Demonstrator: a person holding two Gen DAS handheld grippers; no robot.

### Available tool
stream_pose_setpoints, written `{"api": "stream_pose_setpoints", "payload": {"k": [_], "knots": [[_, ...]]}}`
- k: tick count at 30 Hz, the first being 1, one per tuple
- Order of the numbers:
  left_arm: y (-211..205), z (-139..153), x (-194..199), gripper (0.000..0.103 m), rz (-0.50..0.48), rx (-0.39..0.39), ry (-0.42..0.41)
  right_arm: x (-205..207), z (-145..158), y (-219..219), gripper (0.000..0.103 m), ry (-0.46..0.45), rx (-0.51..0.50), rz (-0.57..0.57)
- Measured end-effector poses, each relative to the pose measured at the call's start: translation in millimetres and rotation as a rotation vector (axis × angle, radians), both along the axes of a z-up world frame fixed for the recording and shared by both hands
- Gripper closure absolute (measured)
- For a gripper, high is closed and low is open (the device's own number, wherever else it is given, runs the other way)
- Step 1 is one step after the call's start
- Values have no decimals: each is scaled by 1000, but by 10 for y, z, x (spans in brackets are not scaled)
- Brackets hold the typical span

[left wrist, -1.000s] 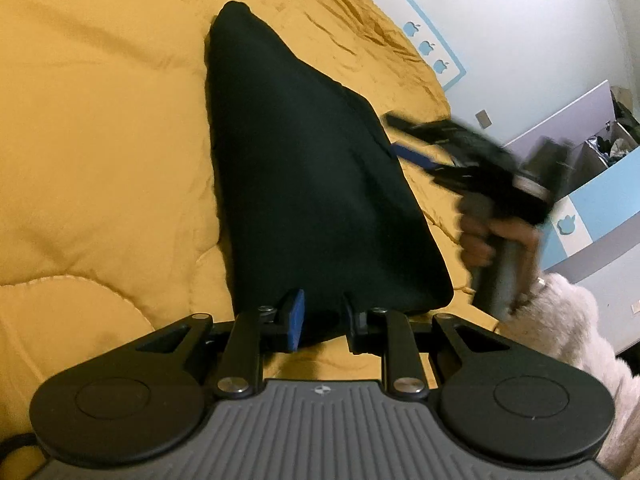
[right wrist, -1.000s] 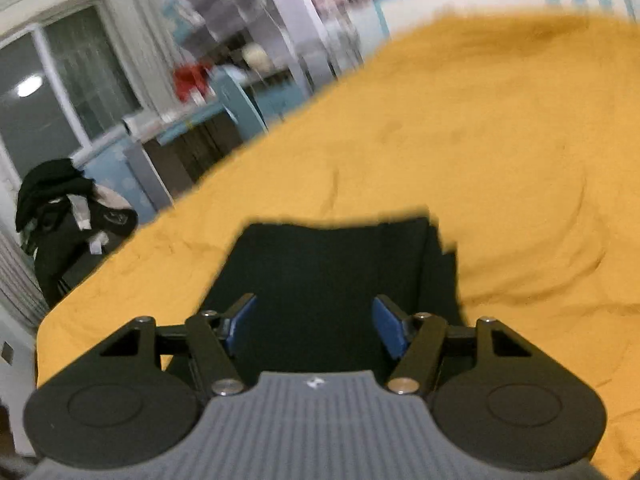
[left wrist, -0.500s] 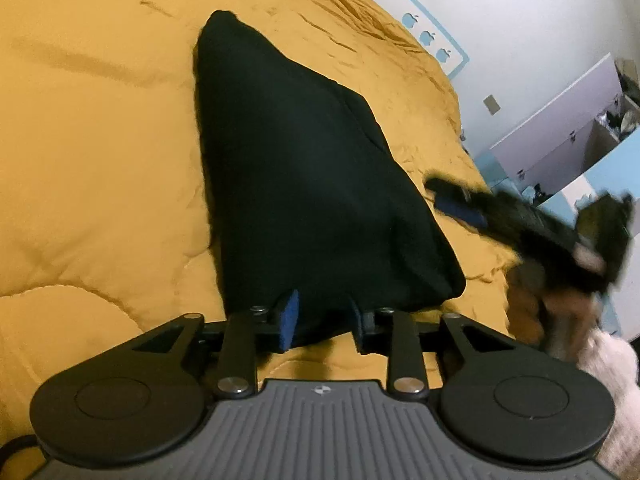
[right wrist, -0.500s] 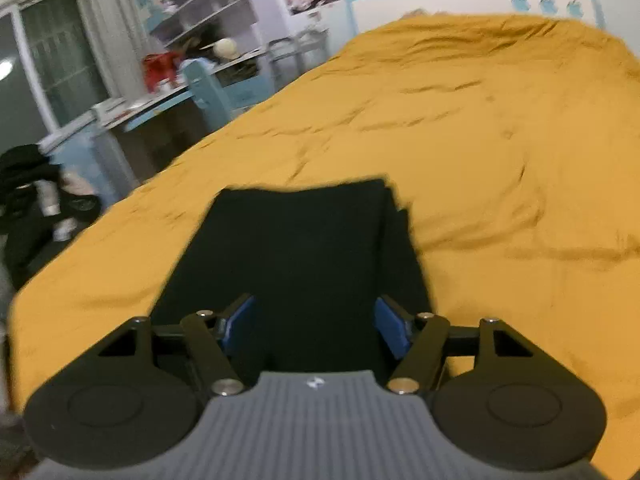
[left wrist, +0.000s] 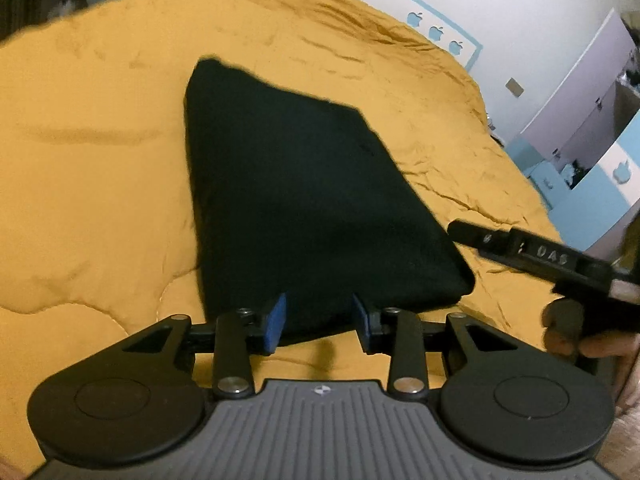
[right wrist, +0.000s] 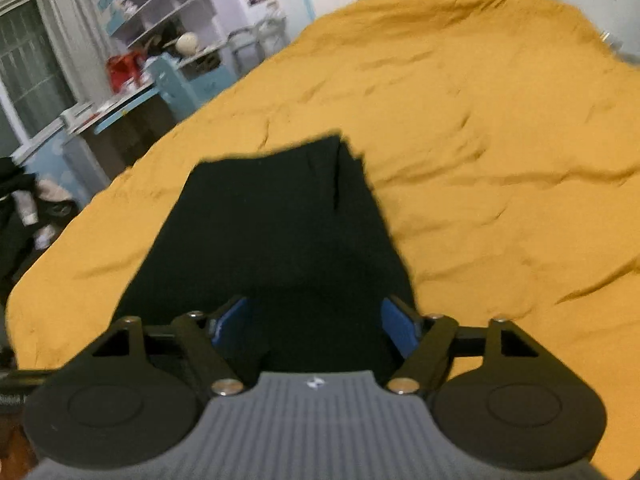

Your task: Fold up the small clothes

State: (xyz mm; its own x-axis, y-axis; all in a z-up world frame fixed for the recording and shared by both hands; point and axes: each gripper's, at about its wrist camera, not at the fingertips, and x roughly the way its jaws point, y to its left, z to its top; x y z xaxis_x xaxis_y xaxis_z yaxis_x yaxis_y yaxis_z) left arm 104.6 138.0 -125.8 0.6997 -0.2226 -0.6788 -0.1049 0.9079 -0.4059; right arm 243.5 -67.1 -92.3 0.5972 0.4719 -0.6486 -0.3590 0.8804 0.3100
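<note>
A black garment point(left wrist: 312, 200), folded into a flat oblong, lies on the yellow quilt point(left wrist: 100, 168). My left gripper point(left wrist: 319, 320) hovers over the garment's near edge. Its jaws are opening, and the blue pads point(left wrist: 276, 320) stand apart without pressing on the cloth. In the right wrist view the same garment point(right wrist: 276, 240) stretches away from my right gripper point(right wrist: 316, 320). Its jaws are opening wide over the near part of the cloth and nothing is pinched. One finger point(left wrist: 500, 240) of the right gripper and the hand point(left wrist: 568, 332) holding it show at the right of the left wrist view, beside the garment's corner.
The yellow quilt point(right wrist: 500, 120) spreads wide around the garment. A desk and shelves point(right wrist: 160, 76) stand past the bed's left side, with dark clothes point(right wrist: 16, 200) heaped nearby. A wall with blue apple stickers point(left wrist: 436, 34) and cabinets point(left wrist: 580, 132) border the far side.
Both grippers have drawn back and risen off the garment, and their jaws have widened. In the left wrist view the right gripper moved from the garment's right edge down toward the lower right.
</note>
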Motion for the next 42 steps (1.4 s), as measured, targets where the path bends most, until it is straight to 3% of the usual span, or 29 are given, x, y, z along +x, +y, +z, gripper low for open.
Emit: {"api": "stream_pose_setpoints", "payload": {"k": [5,8,15,25,42], "knots": [[-344,416,-278,43,47,162,-49,-445,490,63,22,-115,-109,-38],[-511,621,-464,35,68,209,-79,-715,712,67,22,-141,-148,-31],[-746,908,-726,27,169,315,-87,-1200,1019,8,22,-166,-180,-49],[-736,825,-839,28,226,297,-37,-1603,995,-8,21,-125,-192,-54],[-784,737,-857,28,219,292,18,-1647,973,65,22,-132,-258,-81]]}}
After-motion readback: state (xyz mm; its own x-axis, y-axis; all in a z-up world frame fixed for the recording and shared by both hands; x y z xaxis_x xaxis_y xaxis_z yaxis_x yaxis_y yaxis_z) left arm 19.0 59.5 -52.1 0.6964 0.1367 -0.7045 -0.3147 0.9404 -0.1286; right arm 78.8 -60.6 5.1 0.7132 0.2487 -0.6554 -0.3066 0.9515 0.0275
